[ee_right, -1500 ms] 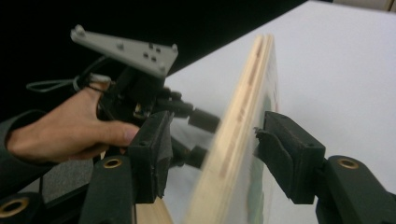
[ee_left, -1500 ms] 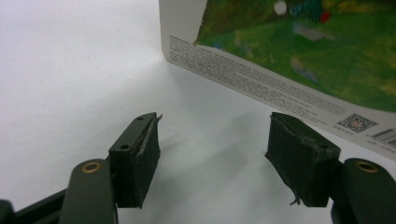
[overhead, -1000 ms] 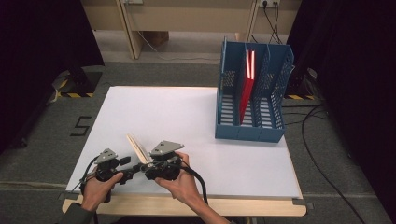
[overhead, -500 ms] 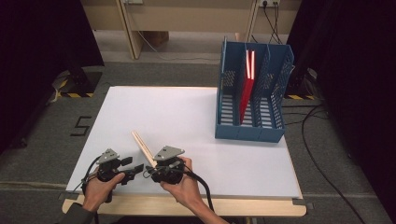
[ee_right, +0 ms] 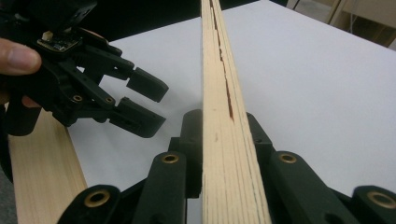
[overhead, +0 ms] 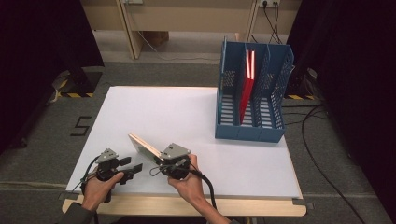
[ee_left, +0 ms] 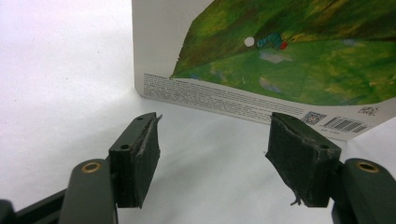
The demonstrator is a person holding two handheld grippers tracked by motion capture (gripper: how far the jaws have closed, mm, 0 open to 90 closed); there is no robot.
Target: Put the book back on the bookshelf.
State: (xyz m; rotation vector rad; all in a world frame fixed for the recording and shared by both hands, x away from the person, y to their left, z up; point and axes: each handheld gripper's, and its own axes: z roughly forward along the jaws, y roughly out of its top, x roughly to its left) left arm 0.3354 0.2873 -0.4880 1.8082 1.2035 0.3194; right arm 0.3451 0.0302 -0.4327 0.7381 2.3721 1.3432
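Since the earlier frames the right gripper (overhead: pixel 161 163) has tilted the thin book (overhead: pixel 145 148) further over to the left, its free end now pointing up and away over the white table (overhead: pixel 187 112). The right gripper's jaws are clamped on the book's pale page edge (ee_right: pixel 224 121), holding it clear of the table, with its green cover (ee_left: pixel 299 51) and barcode facing the left gripper (overhead: pixel 135 169), whose jaws stand apart just beside it. A blue file rack (overhead: pixel 252 93) holding a red book (overhead: pixel 246 91) stands well apart at the table's far right.
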